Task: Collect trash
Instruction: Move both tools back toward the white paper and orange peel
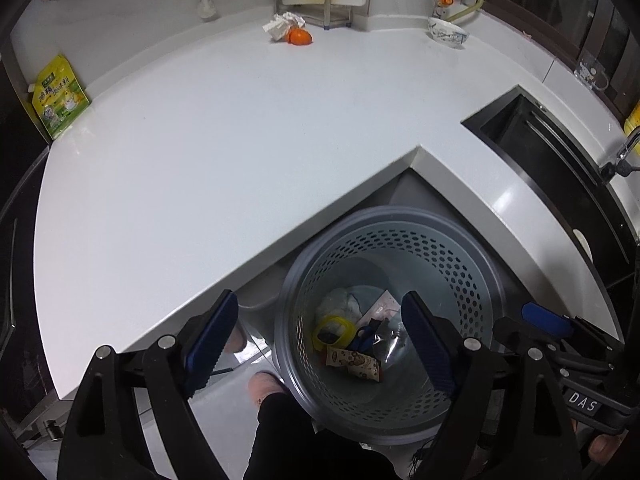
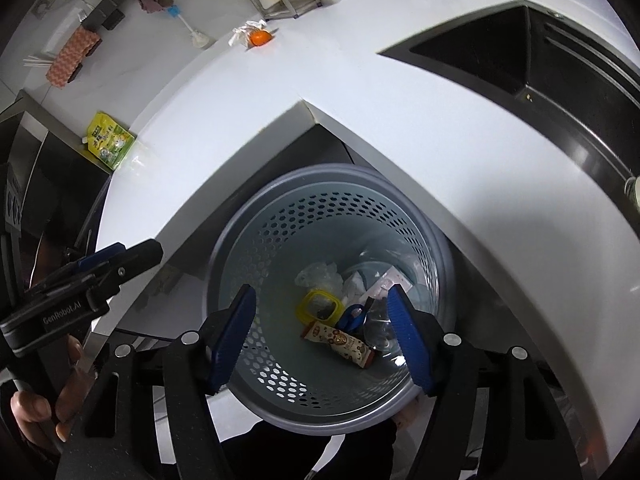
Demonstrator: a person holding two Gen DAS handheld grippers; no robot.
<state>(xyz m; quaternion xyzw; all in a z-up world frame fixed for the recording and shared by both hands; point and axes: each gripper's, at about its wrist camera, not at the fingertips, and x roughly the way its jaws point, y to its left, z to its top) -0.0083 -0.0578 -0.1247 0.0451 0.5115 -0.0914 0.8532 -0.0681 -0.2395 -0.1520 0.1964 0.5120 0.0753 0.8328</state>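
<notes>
Surface (image 1: 208, 152): a white L-shaped kitchen surface fills most of both views, its inner corner pointing down at the bin.
Sink (image 1: 532, 148): a dark basin sunk into the surface at 3 o'clock in the left wrist view; anything nudged that way could drop in and be awkward to fetch.
Bin (image 1: 460, 248): a grey perforated basket on the floor under the inner corner, at 6 o'clock. It already holds a yellow ring (image 1: 334, 330), a printed wrapper (image 1: 354, 364), clear plastic and paper scraps.
Left tongs (image 1: 320, 344): wide open and empty, above the bin's near left rim.
Right tongs (image 2: 324, 340): also wide open and empty, directly over the bin's mouth.
Yellow-green pouch (image 1: 60, 98): lying near the surface's left edge at 9 o'clock, well apart from the bin. Likely risk: flat and slick, it may slide off the edge rather than lift when pinched.
Crumpled tissue (image 1: 282, 24): at 12 o'clock by the back wall, touching the orange peel or fruit (image 1: 300, 36). Likely risk: grabbing one may drag or roll the other; the round orange piece could squirt out of the tongs.
Bowl (image 1: 448, 32): patterned, at 1 o'clock, not trash; a long reach could knock it.
Carrying risk: the pieces left lie well apart from the bin, so a loose grip could drop them on the floor.
</notes>
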